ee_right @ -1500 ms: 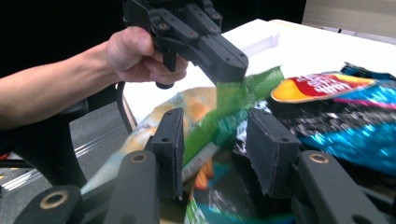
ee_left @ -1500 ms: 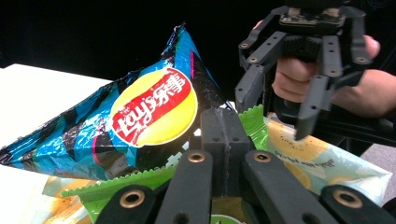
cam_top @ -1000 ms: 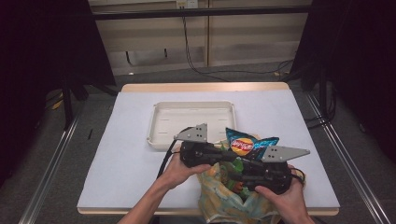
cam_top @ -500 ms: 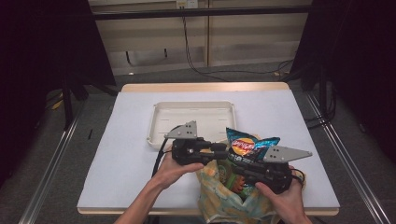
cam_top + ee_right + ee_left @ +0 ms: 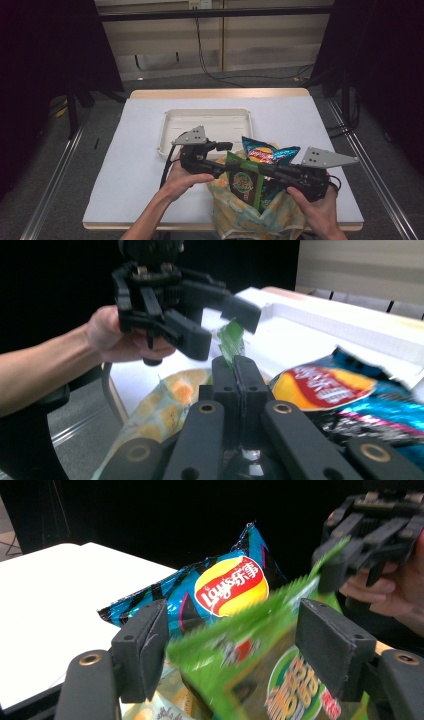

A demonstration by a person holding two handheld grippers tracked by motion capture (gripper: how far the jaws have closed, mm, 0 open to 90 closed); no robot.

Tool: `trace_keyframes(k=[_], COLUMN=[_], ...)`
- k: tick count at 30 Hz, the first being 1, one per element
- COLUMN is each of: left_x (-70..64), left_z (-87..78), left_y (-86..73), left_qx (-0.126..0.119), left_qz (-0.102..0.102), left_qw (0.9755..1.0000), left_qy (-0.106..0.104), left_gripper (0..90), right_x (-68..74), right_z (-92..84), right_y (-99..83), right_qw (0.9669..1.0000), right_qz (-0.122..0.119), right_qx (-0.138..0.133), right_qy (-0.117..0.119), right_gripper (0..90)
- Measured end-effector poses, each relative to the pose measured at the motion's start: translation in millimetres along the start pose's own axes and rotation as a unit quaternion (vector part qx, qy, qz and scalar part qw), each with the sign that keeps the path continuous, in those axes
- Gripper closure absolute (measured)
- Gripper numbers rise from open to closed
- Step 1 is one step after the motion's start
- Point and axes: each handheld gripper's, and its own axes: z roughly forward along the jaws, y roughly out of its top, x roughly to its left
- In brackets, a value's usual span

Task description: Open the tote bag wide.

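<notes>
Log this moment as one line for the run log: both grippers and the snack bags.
right gripper: shut on green snack bag | left gripper: jaws just opened, bag between them, unpressed | blue chip bag: resting in cloth bag

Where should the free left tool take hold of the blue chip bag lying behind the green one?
Judging by its pose, grip the blue chip bag by its flat crimped end seam toward the white tray, coming from the tray side. The seam is thin and stiff, while the puffed middle would slip. The green bag, held by the right tool, blocks the near side; the left tool stands open.
</notes>
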Motion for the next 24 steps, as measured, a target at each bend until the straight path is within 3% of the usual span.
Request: trace_keyframes(k=[6, 10, 13, 15, 21, 24], left_x=[4.7, 5.7, 4.6, 4.6, 10.0, 10.0], left_z=[7.6, 18.3, 22.3, 21.3, 10.5, 8.9], left_y=[-5.5, -7.3, -6.9, -6.9, -6.5, -5.8], left_qx=[0.001, 0.009, 0.018, 0.017, -0.004, -0.008], left_qz=[-0.019, -0.017, -0.006, -0.008, -0.005, -0.003], left_qw=[0.9995, 0.999, 0.9979, 0.9978, 0.9955, 0.9953], left_qy=[-0.023, -0.041, -0.063, -0.064, -0.094, -0.097], left_gripper=[31.8, 30.0, 40.1, 47.0, 68.5, 73.9], right_x=[-5.1, -6.3, -6.1, -7.2, -14.0, -15.6], right_z=[-12.2, -12.4, -12.4, -13.1, -15.7, -16.0], right_y=[5.2, 5.6, 5.6, 5.7, 4.6, 4.4], right_qw=[0.9998, 0.9997, 0.9998, 0.9998, 0.9996, 0.9996], right_qz=[-0.003, -0.006, -0.004, -0.003, 0.002, 0.004], right_qx=[-0.02, -0.022, -0.02, -0.019, -0.024, -0.024], right_qy=[-0.002, 0.004, 0.002, 0.004, 0.015, 0.016], right_gripper=[89.8, 89.8, 89.8, 89.8, 88.7, 87.4])
